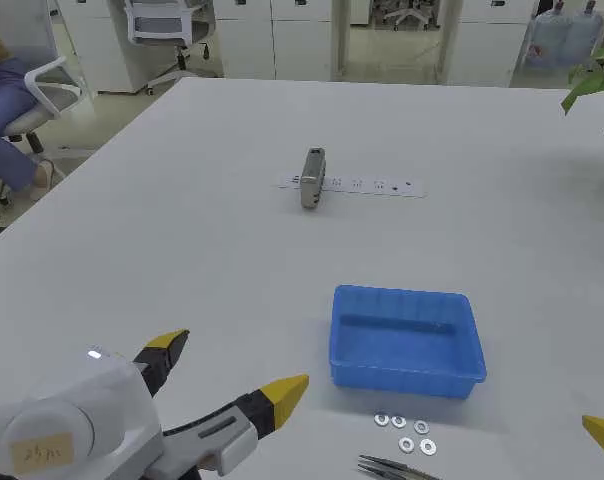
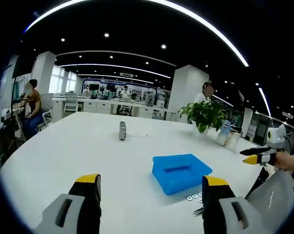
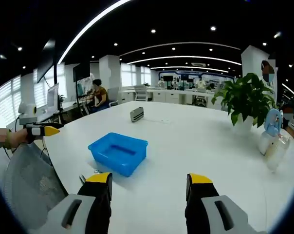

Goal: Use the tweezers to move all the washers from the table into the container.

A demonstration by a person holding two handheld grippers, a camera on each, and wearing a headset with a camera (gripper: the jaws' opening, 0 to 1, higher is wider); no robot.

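The left gripper [image 1: 229,368] and right gripper [image 3: 149,183] hover low at the white table's [image 1: 182,200] near edge, jaws wide and empty, flanking the washers [image 1: 405,432] and tweezers [image 1: 397,467] just before the blue container [image 1: 402,378], with broad tabletop beyond.

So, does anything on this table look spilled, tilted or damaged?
Nothing stands out. The blue container sits upright and empty on the table, the washers lie flat in a small group by its near wall, and the tweezers lie beside them.
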